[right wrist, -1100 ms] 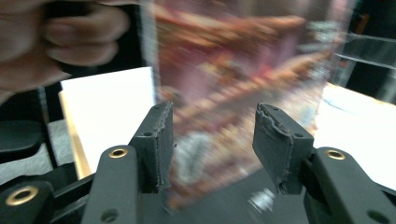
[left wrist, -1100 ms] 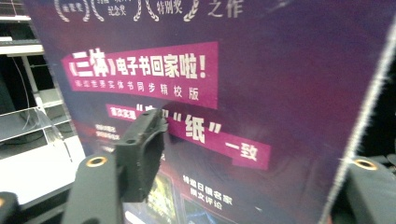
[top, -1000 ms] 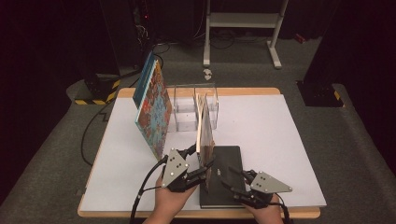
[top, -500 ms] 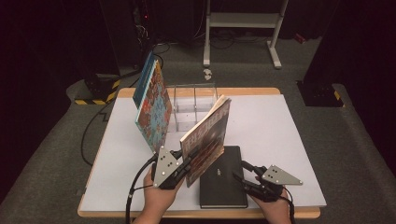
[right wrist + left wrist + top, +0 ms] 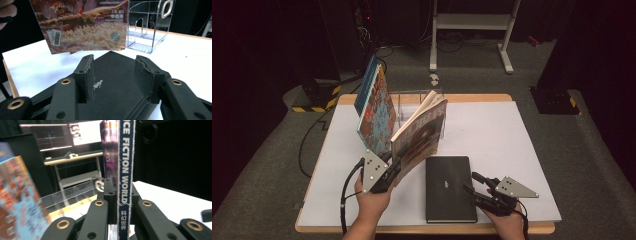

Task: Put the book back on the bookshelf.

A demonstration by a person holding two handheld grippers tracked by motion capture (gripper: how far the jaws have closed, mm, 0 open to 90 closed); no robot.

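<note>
Dark surroundings frame a white-topped desk [image 5: 522, 150], with a metal stand on the floor beyond it. Left tool [image 5: 393, 172]: its jaws have just closed and now pinch the lower spine of the magazine [image 5: 419, 132]; the left gripper view shows the blue spine strip [image 5: 125, 177] clamped upright between the two pads. From this grip the magazine's long axis rises up and away from the person, tilted toward the clear acrylic rack [image 5: 412, 102], which stands just beyond its top edge at the far side of the desk. The coming move, as judged, turns on this: the rack lies straight ahead of the left tool, and the left hand is the nearer one. A colourful book [image 5: 374, 112] already leans at the rack's left side, close beside the magazine. Right tool [image 5: 472, 187]: jaws part-spread, gripping nothing, poised over the near right edge of the black notebook [image 5: 449, 187], which lies flat on the desk. The right gripper view shows the rack's dividers [image 5: 147, 27] and the magazine's back cover [image 5: 85, 27]; the high view shows the magazine's tilt.
</note>
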